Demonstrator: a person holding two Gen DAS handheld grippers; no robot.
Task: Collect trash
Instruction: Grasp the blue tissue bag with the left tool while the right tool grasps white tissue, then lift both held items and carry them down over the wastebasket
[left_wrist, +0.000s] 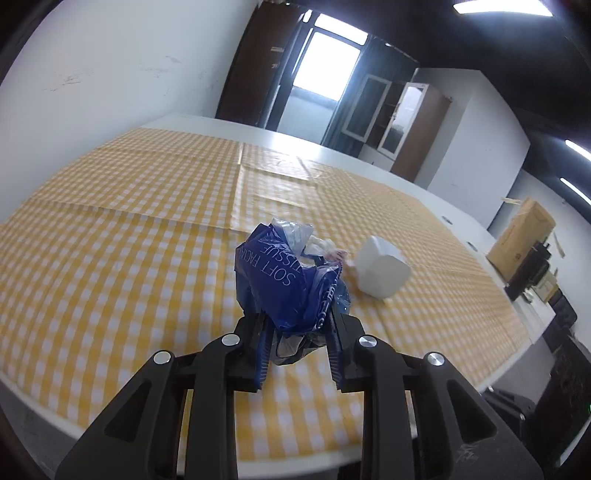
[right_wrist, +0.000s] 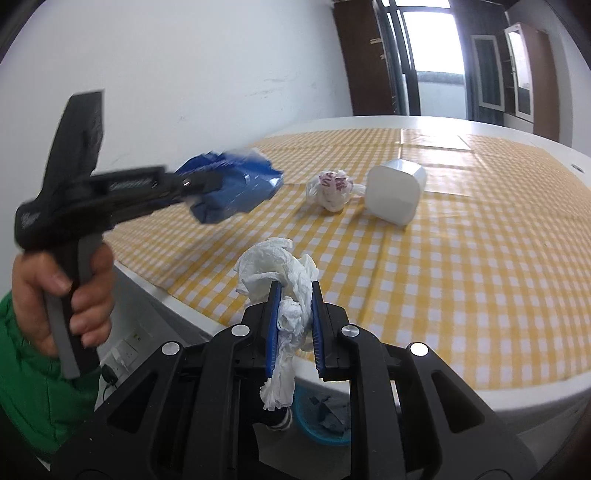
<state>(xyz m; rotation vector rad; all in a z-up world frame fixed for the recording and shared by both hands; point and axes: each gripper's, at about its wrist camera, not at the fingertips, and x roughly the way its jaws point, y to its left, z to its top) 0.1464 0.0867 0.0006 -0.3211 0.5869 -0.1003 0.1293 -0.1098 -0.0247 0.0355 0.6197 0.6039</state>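
Wrapper (left_wrist: 284, 284) in blue reading "SOFT FACIAL TISSUE", clamped by left gripper (left_wrist: 295, 325), right gripper (right_wrist: 293, 306) pinching crumpled white tissue (right_wrist: 277, 266).

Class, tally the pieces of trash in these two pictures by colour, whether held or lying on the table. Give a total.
Blue: 1, the wrapper in the left gripper
White: 3, the tissue in the right gripper, the cup, the knotted bag
Total: 4
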